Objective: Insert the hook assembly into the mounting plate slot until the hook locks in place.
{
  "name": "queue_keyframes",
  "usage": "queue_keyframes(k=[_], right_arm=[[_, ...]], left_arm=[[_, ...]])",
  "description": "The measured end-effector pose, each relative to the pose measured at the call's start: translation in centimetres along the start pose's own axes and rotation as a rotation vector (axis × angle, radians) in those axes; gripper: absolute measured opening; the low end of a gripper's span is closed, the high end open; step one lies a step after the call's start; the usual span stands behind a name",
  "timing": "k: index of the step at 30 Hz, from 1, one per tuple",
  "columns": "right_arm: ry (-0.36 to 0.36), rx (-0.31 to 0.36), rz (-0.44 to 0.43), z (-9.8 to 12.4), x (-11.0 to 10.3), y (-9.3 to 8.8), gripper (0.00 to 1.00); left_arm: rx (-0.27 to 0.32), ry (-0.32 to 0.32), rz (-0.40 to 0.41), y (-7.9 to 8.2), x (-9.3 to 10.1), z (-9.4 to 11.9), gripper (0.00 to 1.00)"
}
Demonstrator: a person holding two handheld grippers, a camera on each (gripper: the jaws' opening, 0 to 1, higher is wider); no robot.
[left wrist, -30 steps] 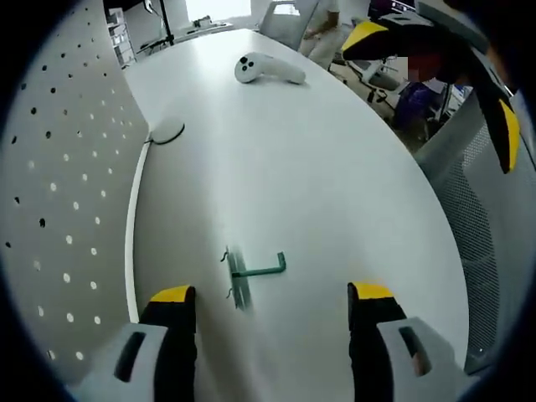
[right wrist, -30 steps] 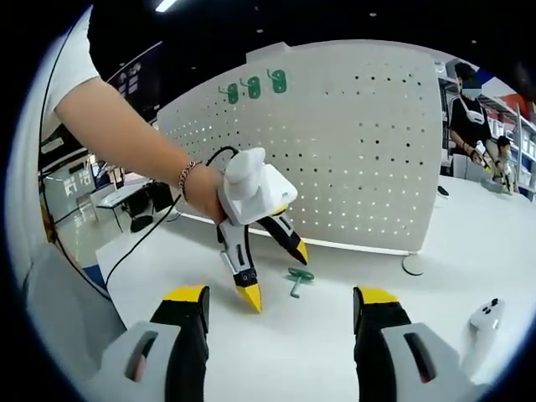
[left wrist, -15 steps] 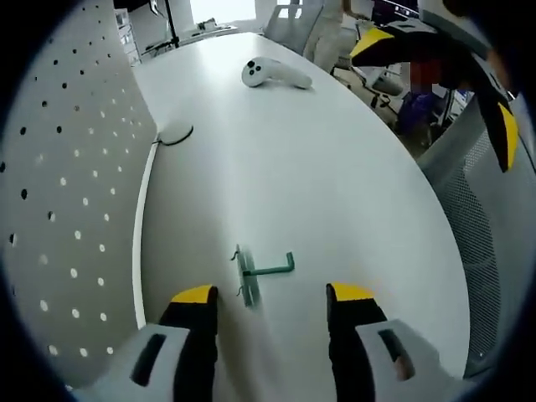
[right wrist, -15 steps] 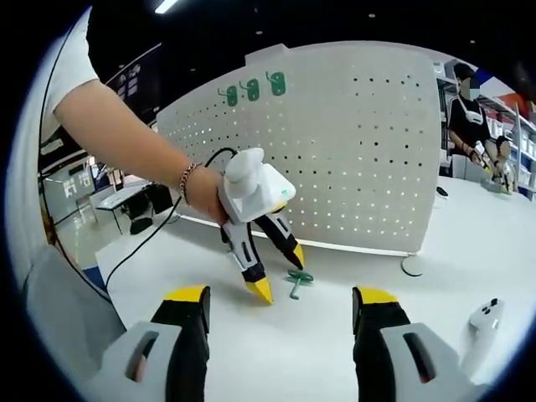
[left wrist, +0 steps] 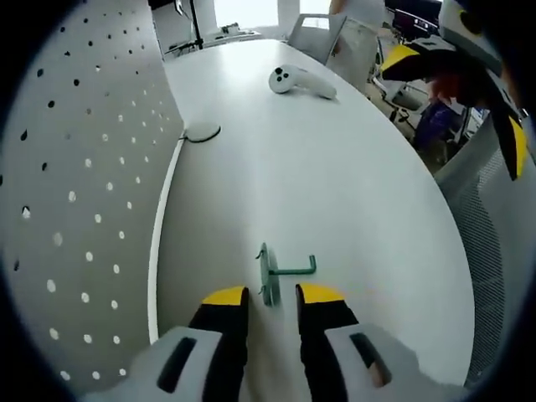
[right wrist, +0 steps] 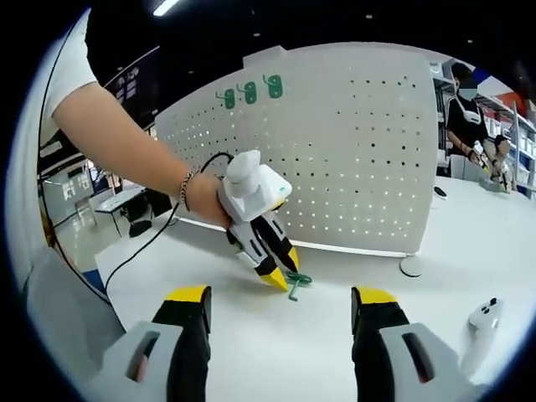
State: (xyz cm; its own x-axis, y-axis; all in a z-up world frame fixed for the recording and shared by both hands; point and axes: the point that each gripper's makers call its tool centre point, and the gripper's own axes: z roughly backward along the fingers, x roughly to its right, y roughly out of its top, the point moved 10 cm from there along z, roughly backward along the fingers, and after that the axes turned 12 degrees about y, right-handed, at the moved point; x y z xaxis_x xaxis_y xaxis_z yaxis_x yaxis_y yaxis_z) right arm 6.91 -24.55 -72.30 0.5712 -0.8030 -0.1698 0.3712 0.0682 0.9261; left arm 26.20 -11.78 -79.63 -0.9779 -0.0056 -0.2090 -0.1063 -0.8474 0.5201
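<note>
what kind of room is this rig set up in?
Looks like an open office or lab. A long white table carries a standing pegboard with green hooks on it, a handheld controller lies on the table, and office chairs stand alongside.

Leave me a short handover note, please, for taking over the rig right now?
Left gripper: jaws nearly shut around the base plate of the green hook, which lies on the white table beside the pegboard; a firm grip cannot be confirmed.
Right gripper: open, empty, held above the table.
Three green hooks already hang on the pegboard's upper left.
Done: approach to the hook.
Left: grip, lift, insert it into a pegboard slot until it locks.
</note>
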Motion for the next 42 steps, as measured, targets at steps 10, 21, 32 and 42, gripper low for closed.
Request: queue_keyframes(k=[10,21,32,42], right_arm=[[0.0,-0.002,0.001,0.1,0.0,0.0,0.65],[-0.007,0.006,-0.004,0.2,0.1,0.1,0.64],[-0.005,0.003,-0.002,0.1,0.1,0.0,0.64],[-0.008,0.005,-0.005,0.1,0.1,0.0,0.64]], left_arm=[[0.009,0.029,0.003,0.0,0.0,0.0,0.12],[0.007,0.059,-0.017,0.1,-0.1,0.1,0.04],[0.008,0.06,-0.012,0.0,0.0,0.2,0.03],[0.072,0.107,0.027,-0.1,0.1,1.0,0.02]])
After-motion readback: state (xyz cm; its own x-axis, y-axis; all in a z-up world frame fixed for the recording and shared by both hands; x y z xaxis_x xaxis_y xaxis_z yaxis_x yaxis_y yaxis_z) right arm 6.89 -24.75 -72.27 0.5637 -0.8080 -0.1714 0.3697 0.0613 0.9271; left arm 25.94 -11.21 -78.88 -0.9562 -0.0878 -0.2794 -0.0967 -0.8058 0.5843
